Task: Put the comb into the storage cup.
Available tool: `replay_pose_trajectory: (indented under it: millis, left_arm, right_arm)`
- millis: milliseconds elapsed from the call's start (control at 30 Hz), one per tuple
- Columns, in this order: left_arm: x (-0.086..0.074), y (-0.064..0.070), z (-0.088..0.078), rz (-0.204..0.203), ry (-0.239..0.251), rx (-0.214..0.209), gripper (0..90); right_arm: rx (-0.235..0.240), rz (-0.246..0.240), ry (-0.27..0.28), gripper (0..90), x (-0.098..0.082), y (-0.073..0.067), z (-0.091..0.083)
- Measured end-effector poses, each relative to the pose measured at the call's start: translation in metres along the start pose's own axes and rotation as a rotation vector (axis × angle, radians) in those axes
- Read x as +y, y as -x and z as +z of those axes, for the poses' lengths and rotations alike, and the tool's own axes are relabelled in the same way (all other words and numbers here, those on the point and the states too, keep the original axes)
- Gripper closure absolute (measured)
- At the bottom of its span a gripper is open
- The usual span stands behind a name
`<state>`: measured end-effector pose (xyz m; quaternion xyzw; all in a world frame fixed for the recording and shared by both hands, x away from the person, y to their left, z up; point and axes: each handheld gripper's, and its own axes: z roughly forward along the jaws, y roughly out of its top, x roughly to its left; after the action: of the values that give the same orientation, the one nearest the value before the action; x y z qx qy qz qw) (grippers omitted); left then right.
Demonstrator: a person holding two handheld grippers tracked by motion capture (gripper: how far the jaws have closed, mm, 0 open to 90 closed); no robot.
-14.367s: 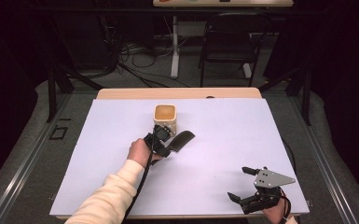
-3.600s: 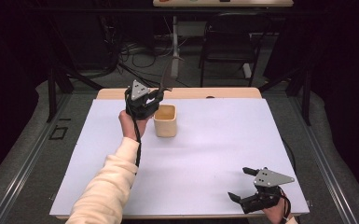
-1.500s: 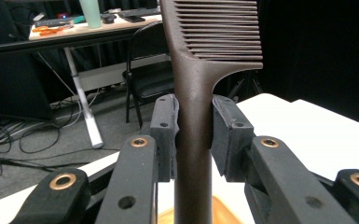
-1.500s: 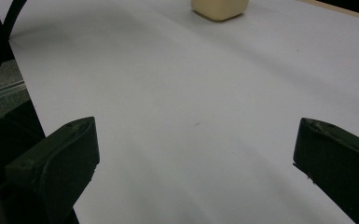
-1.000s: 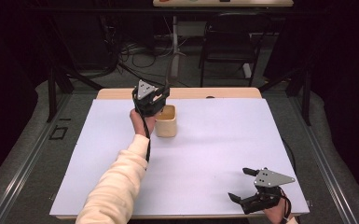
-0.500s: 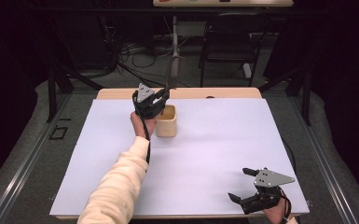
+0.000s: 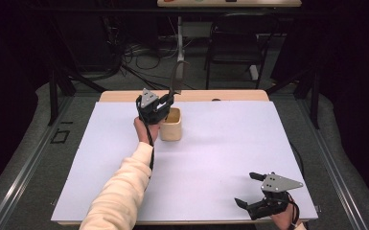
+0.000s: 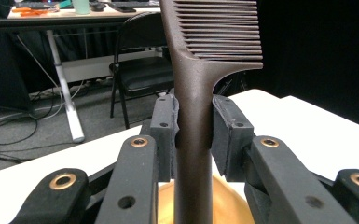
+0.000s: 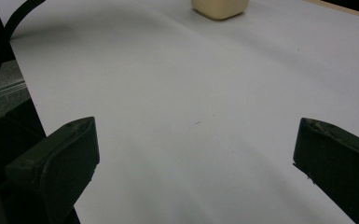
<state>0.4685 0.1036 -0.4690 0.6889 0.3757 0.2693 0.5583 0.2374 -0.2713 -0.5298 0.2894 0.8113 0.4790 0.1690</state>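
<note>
Your left tool has its jaws clamped on the handle of the brown comb, teeth end up, right over the tan cup at the far side of the counter. Keep the comb upright and sink it straight, so the handle end clears the rim before you let go. Your right tool rests near the front edge, jaws wide and empty. No readable label or writing anywhere.

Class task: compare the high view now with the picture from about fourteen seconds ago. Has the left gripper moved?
Yes. The left gripper, shut on the comb, has gone from the near side of the cup to its far left rim.
</note>
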Motion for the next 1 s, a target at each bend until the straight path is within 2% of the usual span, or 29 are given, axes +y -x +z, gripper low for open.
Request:
replay_pose_trajectory:
  millis: [367, 600, 1000]
  left_arm:
    - [-0.0060, -0.0022, -0.0021, 0.006, -0.010, 0.003, 71.8]
    - [-0.0094, -0.0004, -0.0007, 0.024, -0.046, 0.012, 71.8]
    - [-0.0098, 0.0011, 0.0019, 0.043, -0.064, -0.002, 71.8]
  right_arm:
    - [0.000, -0.001, -0.005, 0.0, -0.0001, 0.0001, 0.0000]
    - [-0.001, -0.001, -0.004, 0.0, -0.0001, 0.0002, 0.0000]
    - [-0.002, 0.000, -0.005, 0.0, -0.0002, 0.0002, 0.0000]
